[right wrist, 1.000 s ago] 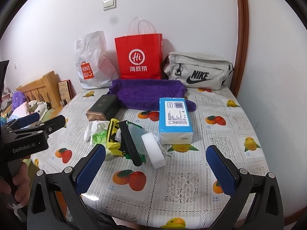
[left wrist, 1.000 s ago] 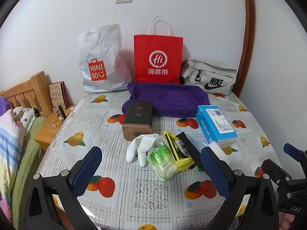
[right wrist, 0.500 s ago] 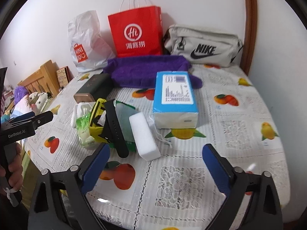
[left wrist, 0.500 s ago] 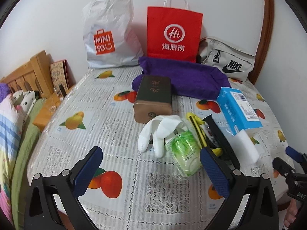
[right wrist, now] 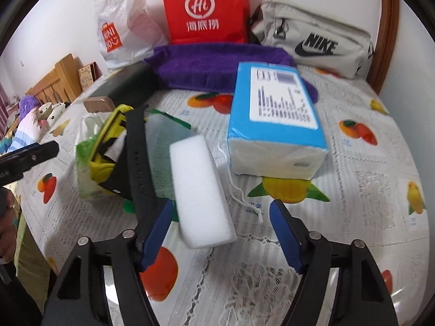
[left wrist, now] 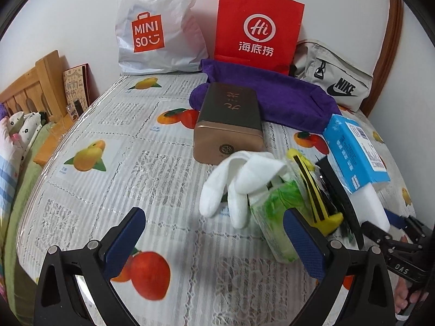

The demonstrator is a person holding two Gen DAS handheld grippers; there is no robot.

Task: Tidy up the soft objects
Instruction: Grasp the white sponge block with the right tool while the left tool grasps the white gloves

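While both views showed the whole table a second ago, now the cameras are lower and closer to the pile of objects. The right gripper (right wrist: 221,226) has narrowed its blue pads and stands around the near end of the white sponge block (right wrist: 201,190); its jaws are still apart and I cannot tell if they touch it. The left gripper (left wrist: 213,240) remains wide open above the fruit-print tablecloth (left wrist: 114,163), holding nothing, with its right pad just beside the green wipes pack (left wrist: 277,209).

The white glove (left wrist: 239,182) lies between the gold tin box (left wrist: 229,125) and the wipes pack, touching both. The sponge leans beside the black strap (right wrist: 138,160) and near the blue tissue pack (right wrist: 274,125). The purple towel (left wrist: 272,95) lies behind, before the red paper bag (left wrist: 258,27), the white plastic bag (left wrist: 155,24) and the grey Nike bag (right wrist: 318,38).

Bare cloth stays open at the left half of the table and at the near edge. Both tools point forward and slightly down.
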